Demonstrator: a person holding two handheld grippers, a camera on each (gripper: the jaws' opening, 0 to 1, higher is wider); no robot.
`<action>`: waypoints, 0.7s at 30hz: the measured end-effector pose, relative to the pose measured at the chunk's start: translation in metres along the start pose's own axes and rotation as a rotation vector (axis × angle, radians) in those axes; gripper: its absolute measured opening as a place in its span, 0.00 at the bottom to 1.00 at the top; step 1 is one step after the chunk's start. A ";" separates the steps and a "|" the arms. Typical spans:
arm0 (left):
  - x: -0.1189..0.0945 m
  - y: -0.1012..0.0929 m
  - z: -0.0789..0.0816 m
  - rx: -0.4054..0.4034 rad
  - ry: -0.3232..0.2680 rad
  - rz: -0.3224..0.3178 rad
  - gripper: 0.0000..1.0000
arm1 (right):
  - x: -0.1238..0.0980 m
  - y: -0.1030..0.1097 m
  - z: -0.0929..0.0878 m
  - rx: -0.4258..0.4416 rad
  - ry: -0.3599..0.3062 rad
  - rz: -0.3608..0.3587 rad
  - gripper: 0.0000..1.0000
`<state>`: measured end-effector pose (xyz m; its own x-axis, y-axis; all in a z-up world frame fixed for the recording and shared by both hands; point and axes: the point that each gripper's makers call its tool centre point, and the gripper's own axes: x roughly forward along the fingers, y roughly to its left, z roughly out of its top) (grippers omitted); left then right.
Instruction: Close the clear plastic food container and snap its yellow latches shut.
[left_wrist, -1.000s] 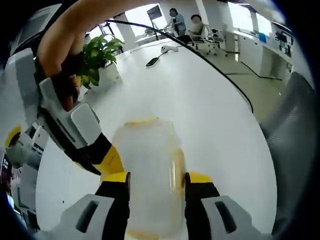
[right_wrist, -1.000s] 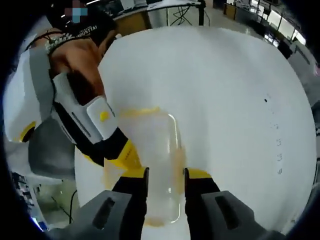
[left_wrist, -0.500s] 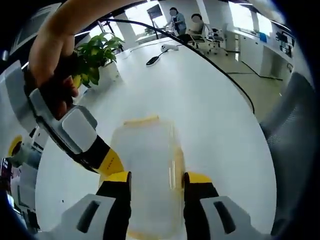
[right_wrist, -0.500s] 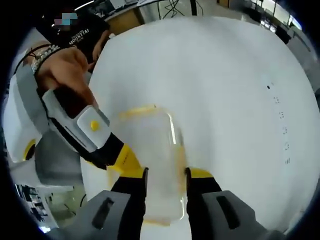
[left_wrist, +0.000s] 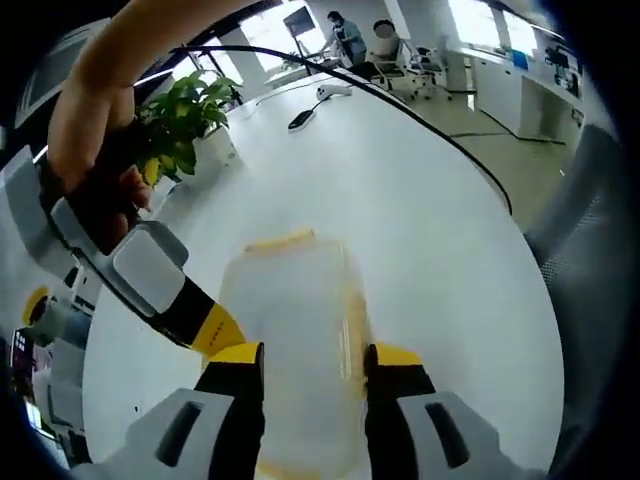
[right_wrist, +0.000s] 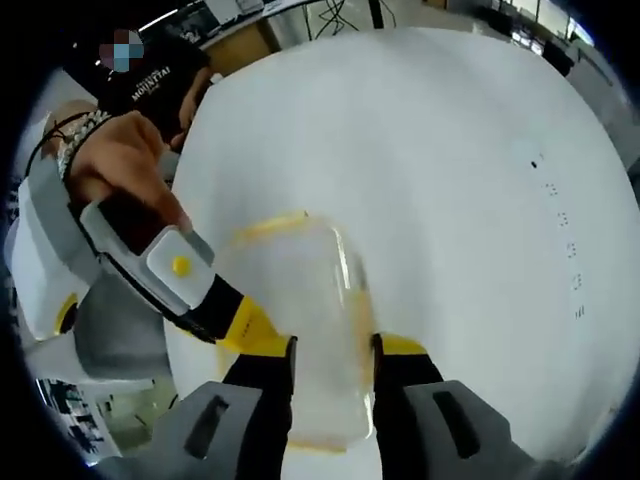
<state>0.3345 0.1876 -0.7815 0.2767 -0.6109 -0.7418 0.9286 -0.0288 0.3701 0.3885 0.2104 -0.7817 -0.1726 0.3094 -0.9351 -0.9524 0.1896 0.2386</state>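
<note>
white table (left_wrist: 440, 230) | clear container (left_wrist: 295, 320) | left gripper (left_wrist: 305, 365) jaws clamp it | right gripper (right_wrist: 332, 355) too

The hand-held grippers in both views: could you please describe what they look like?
Each hand-held gripper has black jaws with yellow tips on a light grey body with dark slots. Seen from the side, the other one shows a grey block, with a yellow dot in the right gripper view. A black cable trails away; a beaded bracelet circles one wrist.
</note>
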 end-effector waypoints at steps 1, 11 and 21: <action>0.000 0.000 0.000 0.001 0.003 0.005 0.33 | 0.000 0.000 0.000 0.002 0.003 0.000 0.27; 0.002 0.001 0.002 0.010 -0.010 0.055 0.31 | -0.003 -0.001 0.000 0.005 0.026 0.002 0.27; 0.002 0.000 0.001 0.018 -0.002 0.056 0.31 | -0.002 0.002 -0.006 0.039 0.057 0.068 0.25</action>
<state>0.3342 0.1854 -0.7822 0.3278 -0.6138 -0.7182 0.9068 -0.0087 0.4214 0.3853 0.2041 -0.7810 -0.2514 0.2693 -0.9297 -0.9277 0.2070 0.3108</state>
